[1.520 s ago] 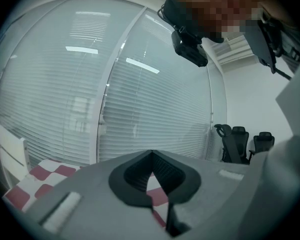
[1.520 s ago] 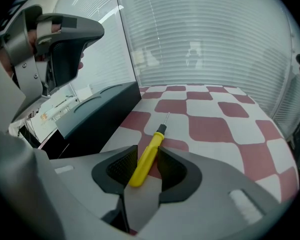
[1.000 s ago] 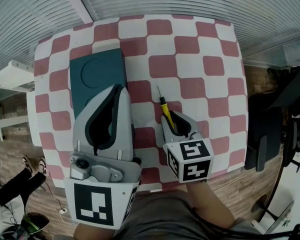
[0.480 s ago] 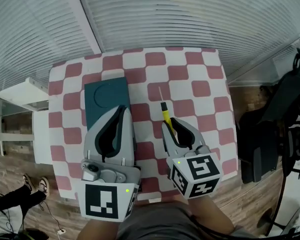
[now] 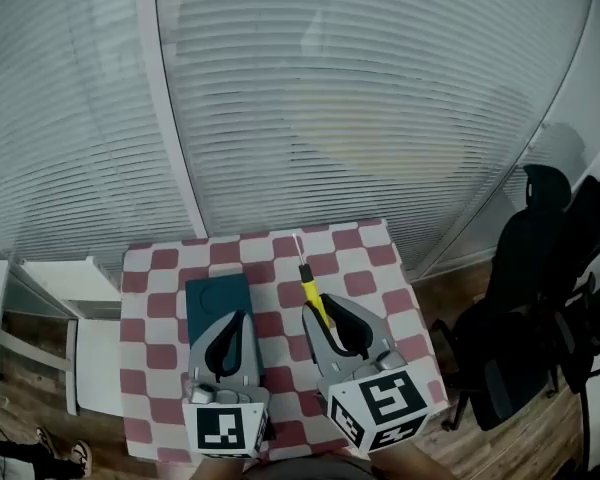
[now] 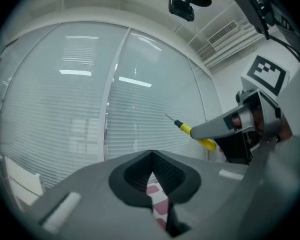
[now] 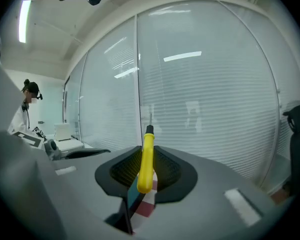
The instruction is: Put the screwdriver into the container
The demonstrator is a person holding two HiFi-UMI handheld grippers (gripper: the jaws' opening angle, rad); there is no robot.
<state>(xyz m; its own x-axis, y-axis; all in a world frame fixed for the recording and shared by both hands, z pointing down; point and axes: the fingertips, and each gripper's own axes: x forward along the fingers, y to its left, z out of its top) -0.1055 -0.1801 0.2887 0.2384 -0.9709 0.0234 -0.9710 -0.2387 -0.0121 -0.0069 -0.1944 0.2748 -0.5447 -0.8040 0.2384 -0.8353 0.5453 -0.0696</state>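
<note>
A yellow-handled screwdriver (image 5: 311, 293) sticks out forward from my right gripper (image 5: 320, 309), which is shut on its handle. In the right gripper view the handle (image 7: 146, 161) stands upright between the dark pads, its thin shaft pointing up. The teal container (image 5: 216, 300) lies on the checkered table (image 5: 270, 258) far below. My left gripper (image 5: 238, 317) hangs over the container's near end, shut with nothing in it. The left gripper view shows its jaws (image 6: 152, 156) meeting, and the screwdriver (image 6: 195, 134) off to the right.
Black office chairs (image 5: 540, 298) stand right of the table. A white shelf unit (image 5: 55, 283) sits at its left. Slatted blinds fill the background. A person (image 7: 27, 104) stands far left in the right gripper view.
Both grippers and the head camera have risen high above the table, which now looks much smaller. The screwdriver stays held in the right gripper; the left stays shut.
</note>
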